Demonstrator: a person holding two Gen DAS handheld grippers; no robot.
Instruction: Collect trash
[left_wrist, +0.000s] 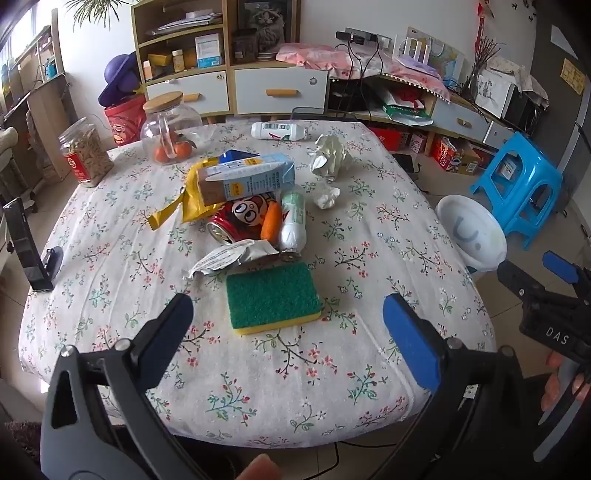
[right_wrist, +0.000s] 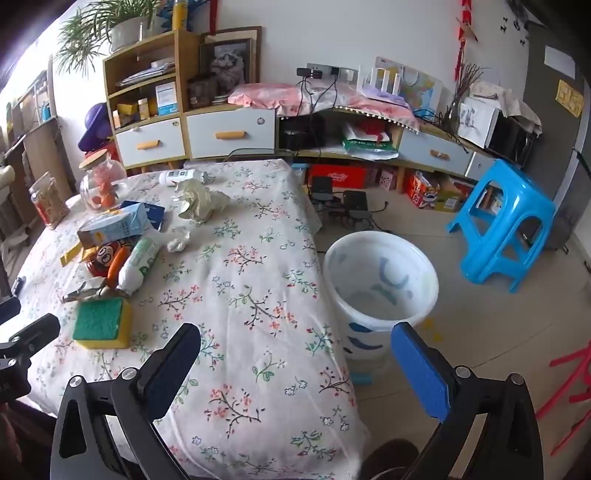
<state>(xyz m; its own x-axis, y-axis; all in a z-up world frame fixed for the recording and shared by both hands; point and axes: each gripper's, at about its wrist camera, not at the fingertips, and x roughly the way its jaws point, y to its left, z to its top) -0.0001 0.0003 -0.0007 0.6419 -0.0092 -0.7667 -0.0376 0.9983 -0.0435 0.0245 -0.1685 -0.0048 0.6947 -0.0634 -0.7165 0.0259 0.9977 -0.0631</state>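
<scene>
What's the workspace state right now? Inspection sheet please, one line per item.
Surface: table under a floral cloth, wrinkled.
Job's things: trash pile mid-table with carton, red can and wrappers; crumpled paper and small wad apart from it; white bin on the floor beside the table, looks empty.
Clutter: sponge, glass jar, snack jar.
Grippers: left gripper and right gripper both open, holding nothing.
Cables: cords and adapters on the floor.
Surroundings: blue stool, shelf unit.
</scene>
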